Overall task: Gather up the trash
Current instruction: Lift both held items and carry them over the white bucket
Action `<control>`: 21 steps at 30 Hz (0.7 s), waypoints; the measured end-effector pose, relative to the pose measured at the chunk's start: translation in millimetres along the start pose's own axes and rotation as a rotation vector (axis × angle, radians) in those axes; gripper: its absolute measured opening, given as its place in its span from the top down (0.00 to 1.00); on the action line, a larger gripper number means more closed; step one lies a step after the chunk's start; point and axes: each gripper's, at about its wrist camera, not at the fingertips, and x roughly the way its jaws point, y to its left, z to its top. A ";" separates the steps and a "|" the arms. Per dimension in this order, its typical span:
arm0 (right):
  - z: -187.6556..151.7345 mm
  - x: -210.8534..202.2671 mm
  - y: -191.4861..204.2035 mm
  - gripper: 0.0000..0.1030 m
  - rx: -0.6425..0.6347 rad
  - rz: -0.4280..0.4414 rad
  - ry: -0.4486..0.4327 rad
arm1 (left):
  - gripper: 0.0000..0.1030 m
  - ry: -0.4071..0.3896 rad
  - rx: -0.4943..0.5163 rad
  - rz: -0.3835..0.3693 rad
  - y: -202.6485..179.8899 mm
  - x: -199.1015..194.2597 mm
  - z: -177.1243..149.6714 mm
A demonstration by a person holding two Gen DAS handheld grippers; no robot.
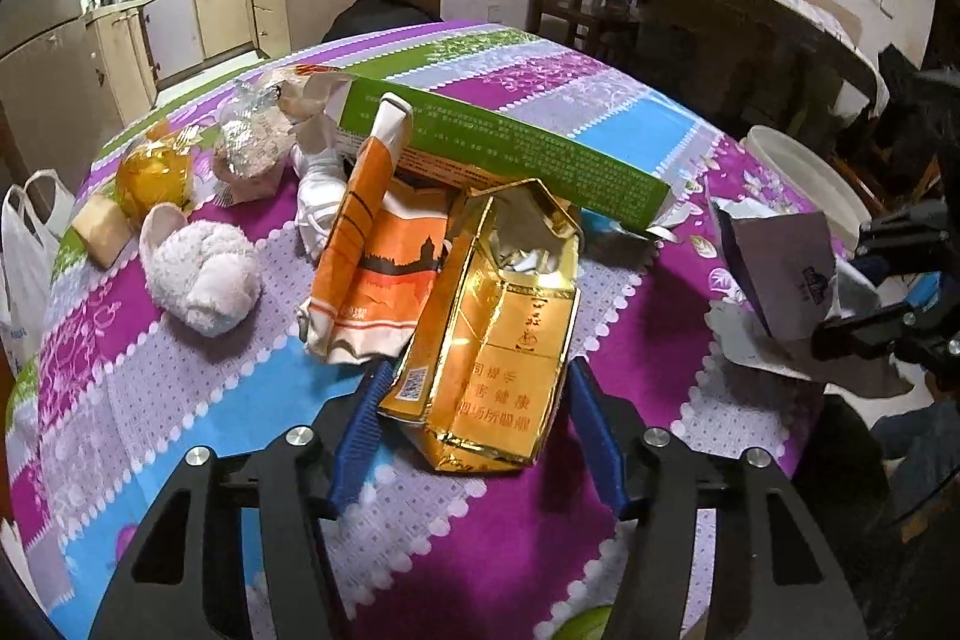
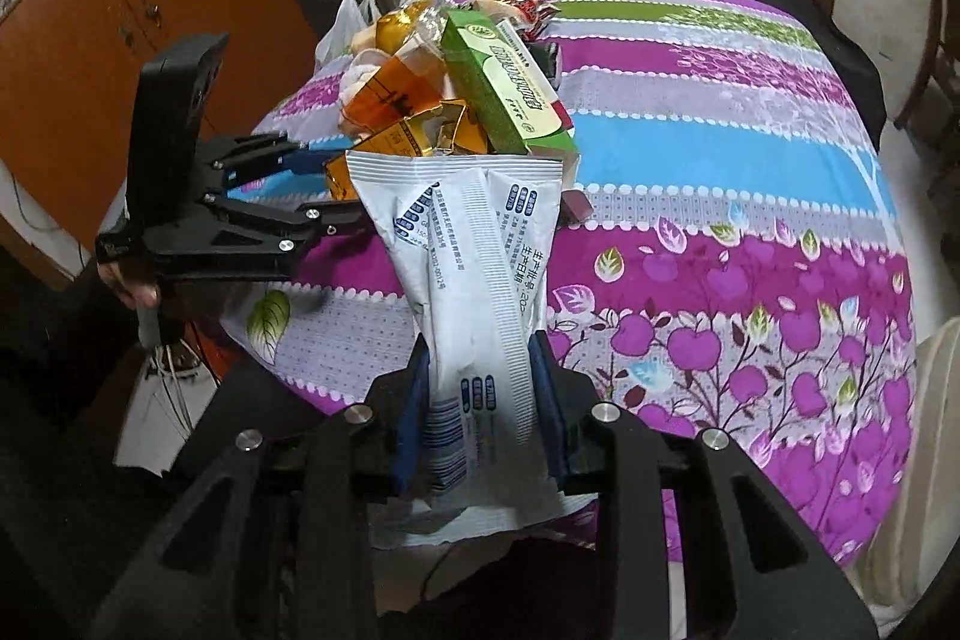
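While the left gripper (image 1: 474,400) brackets a crumpled gold carton (image 1: 492,340), its blue pads (image 1: 360,418) stand on either side of the carton's near end; the left pad meets the carton's edge, though whether both pads press it cannot be told. Lot, trash heap on a round table covered in a patterned cloth (image 1: 630,124) of purple, blue, green and grey bands: gold carton at the near side; torn orange-and-white paper pack (image 1: 384,268) leaning against it; long green box (image 1: 504,148) lying across the top of both; clear wrapper with pinkish contents (image 1: 252,148) and an amber cellophane wrapper (image 1: 156,172) towards the far left; a fluffy pale pink item (image 1: 204,274) near those. Right gripper (image 2: 480,400): jaws closed tight on a white plastic wrapper (image 2: 474,256) printed in blue, held off the cloth at the table's near edge, just this side of the heap. White plastic bag (image 1: 24,244) hangs past the table's left rim. White bucket rim (image 1: 798,178) stands beyond the table's right edge.
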 end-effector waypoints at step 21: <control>-9.1 -12.9 14.0 0.72 0.091 0.031 -0.106 | 0.54 -0.116 -0.209 0.083 -5.9 -82.6 -42.1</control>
